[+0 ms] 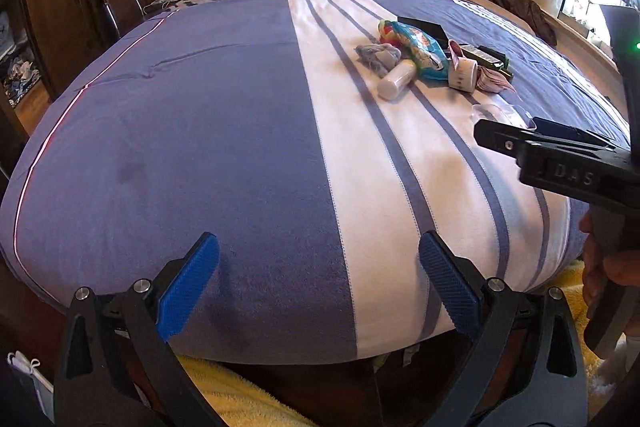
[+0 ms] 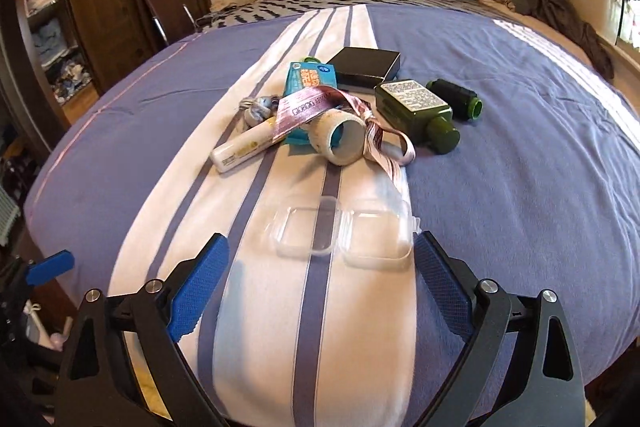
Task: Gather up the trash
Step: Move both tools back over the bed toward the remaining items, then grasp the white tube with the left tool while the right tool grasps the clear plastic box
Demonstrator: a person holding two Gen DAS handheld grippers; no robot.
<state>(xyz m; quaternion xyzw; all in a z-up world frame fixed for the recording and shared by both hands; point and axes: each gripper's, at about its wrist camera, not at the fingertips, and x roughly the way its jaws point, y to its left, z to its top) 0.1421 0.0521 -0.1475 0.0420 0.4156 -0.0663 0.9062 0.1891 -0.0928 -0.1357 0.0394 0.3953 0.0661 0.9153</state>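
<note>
On the bed, a blue blanket with a white striped band carries a small heap of clutter. The right gripper hangs low over the near end of the band with its blue-padded fingers spread wide and holding nothing. Just ahead of the fingertips, at twelve o'clock and slightly toward the right finger, lies an opened clear plastic clamshell container; its right edge sits just beside the right fingertip, though I cannot tell whether they touch.

Beyond it, still at twelve o'clock, is the pile: a white tape roll on its side with its open core facing the camera, a pink printed ribbon draped across it, a white tube at eleven o'clock, a blue snack packet behind, a black box farther back, and a dark green bottle with a separate dark green cap at one o'clock.

The left gripper hovers over the blanket's near edge, fingers likewise wide apart and empty, well apart from the pile, which lies at about one o'clock in its view. The right gripper's black body crosses that view at three o'clock, a hand on its handle.
</note>
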